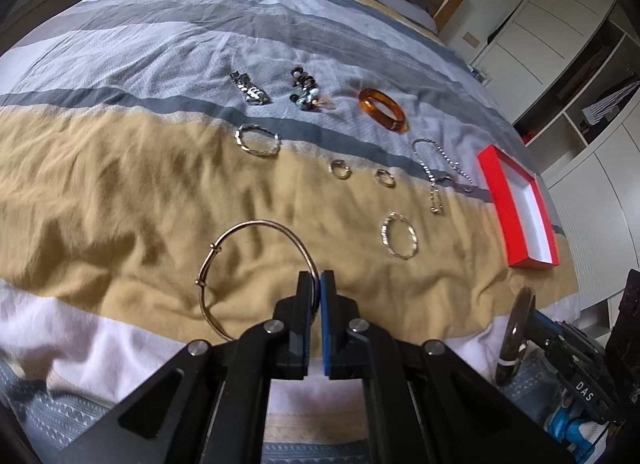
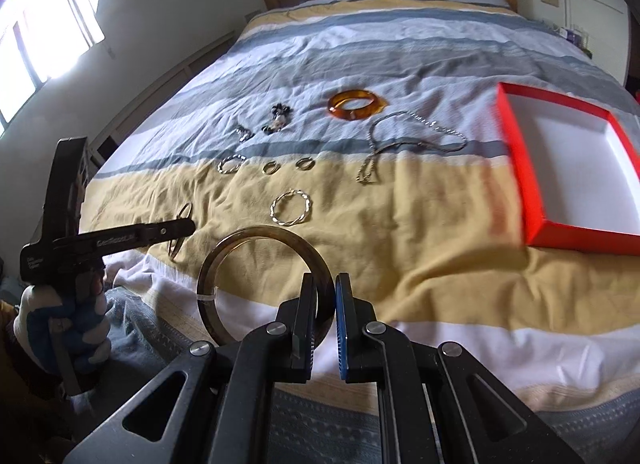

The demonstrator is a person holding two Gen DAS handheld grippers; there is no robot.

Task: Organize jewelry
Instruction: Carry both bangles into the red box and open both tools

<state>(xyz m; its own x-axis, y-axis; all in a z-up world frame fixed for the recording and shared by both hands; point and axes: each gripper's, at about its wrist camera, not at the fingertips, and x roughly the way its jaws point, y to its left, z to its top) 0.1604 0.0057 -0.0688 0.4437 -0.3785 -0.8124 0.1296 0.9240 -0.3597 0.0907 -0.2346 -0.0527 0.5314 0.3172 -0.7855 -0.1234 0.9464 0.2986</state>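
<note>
Left tongs (image 1: 318,284) clamped on thin bangle (image 1: 224,248) | right tongs (image 2: 326,288) clamped on dark bangle (image 2: 224,260) | likely destined for red box (image 2: 532,184).

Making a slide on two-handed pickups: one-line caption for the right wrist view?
Right claw grips a dark bangle above the striped bedspread, red box lying empty nearby.
</note>
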